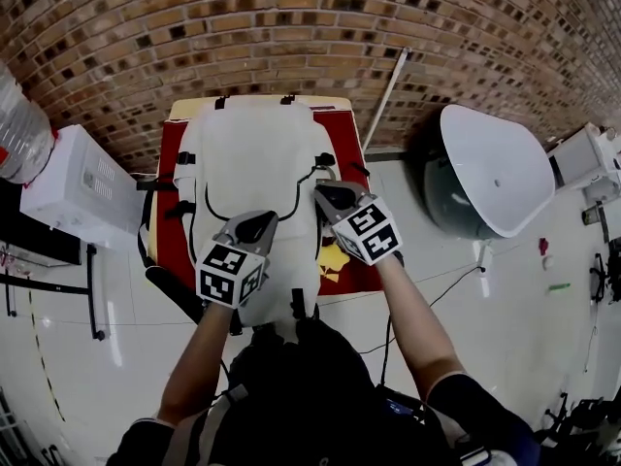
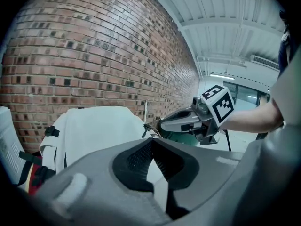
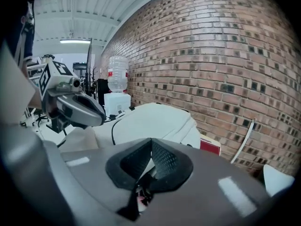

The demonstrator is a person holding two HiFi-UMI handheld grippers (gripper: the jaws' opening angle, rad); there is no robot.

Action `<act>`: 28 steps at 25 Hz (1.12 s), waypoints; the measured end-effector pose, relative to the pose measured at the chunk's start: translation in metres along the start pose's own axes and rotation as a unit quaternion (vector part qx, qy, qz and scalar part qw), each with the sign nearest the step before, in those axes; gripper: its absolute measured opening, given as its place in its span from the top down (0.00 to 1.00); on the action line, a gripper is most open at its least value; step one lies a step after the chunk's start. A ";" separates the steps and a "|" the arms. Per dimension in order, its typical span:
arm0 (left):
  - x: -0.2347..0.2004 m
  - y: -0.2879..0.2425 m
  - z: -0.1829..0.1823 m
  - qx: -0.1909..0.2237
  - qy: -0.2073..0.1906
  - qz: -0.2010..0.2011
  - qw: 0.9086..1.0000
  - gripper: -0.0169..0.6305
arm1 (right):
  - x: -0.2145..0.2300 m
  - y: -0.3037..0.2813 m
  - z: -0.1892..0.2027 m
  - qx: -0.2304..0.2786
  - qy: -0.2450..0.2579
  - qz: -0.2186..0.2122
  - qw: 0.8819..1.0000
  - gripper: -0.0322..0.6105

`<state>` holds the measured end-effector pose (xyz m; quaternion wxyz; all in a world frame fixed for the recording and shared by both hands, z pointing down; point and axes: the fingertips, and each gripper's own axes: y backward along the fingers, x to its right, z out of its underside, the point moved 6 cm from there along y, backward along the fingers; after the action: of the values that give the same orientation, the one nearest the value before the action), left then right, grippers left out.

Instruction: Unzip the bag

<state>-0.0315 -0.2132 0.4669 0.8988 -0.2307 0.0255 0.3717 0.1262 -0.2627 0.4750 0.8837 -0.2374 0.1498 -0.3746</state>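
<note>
A white backpack (image 1: 254, 149) lies flat on a red-topped table (image 1: 168, 168) against the brick wall. A black zip line (image 1: 293, 204) curves across its front. My left gripper (image 1: 255, 223) rests on the bag's lower front, its jaws shut with white fabric (image 2: 158, 182) pinched between the pads. My right gripper (image 1: 328, 195) sits at the right end of the zip line. Its jaws are shut on the small dark zipper pull (image 3: 142, 193), seen low between the pads. Each gripper shows in the other's view, close above the bag (image 2: 94, 126) (image 3: 155, 121).
A white water dispenser (image 1: 73, 187) with a clear bottle (image 1: 19, 124) stands left of the table. A large white bowl-shaped shell (image 1: 485, 168) leans at the right. A thin white pole (image 1: 388, 95) rests against the brick wall. Cables run over the pale floor.
</note>
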 end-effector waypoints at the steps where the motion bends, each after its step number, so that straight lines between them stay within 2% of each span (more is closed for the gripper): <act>1: 0.001 -0.002 0.000 -0.001 0.002 -0.004 1.000 0.97 | 0.006 -0.004 0.001 -0.003 0.008 -0.002 1.000 0.94; 3: 0.002 -0.006 0.000 -0.004 0.004 -0.012 1.000 0.97 | 0.017 -0.016 0.002 -0.011 0.029 -0.017 0.999 0.93; 4: 0.002 -0.007 0.000 -0.005 0.007 -0.017 1.000 0.97 | 0.021 -0.023 0.003 -0.019 0.042 -0.031 0.998 0.78; 5: 0.002 -0.008 0.001 -0.007 0.010 -0.023 1.000 0.97 | 0.024 -0.030 0.004 -0.029 0.056 -0.046 0.997 0.75; 10: -0.001 -0.011 0.017 -0.030 0.016 -0.040 0.999 0.97 | 0.028 -0.062 0.011 -0.086 0.145 -0.104 0.980 0.67; 16: -0.007 -0.006 0.045 -0.067 0.033 -0.063 0.995 0.97 | 0.032 -0.078 0.014 -0.116 0.232 -0.135 0.956 0.60; 19: -0.009 -0.002 0.052 -0.070 0.042 -0.075 0.994 0.97 | 0.031 -0.082 0.015 -0.135 0.244 -0.149 0.949 0.64; 21: -0.011 0.000 0.054 -0.071 0.044 -0.080 0.993 0.97 | 0.030 -0.081 0.014 -0.143 0.255 -0.150 0.944 0.70; 22: -0.011 0.002 0.055 -0.073 0.045 -0.083 0.993 0.97 | 0.029 -0.079 0.014 -0.145 0.262 -0.146 0.943 0.74; 23: -0.012 0.003 0.057 -0.076 0.046 -0.087 0.992 0.97 | 0.029 -0.078 0.014 -0.146 0.266 -0.141 0.942 0.88; 28: -0.009 0.007 0.069 -0.086 0.049 -0.094 0.991 0.97 | 0.020 -0.061 0.022 -0.178 0.260 -0.146 0.938 0.89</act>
<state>-0.0513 -0.1847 0.5275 0.9041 -0.3267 0.0161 0.2750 0.1134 -0.3078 0.5240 0.6927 -0.3047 0.4022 -0.5154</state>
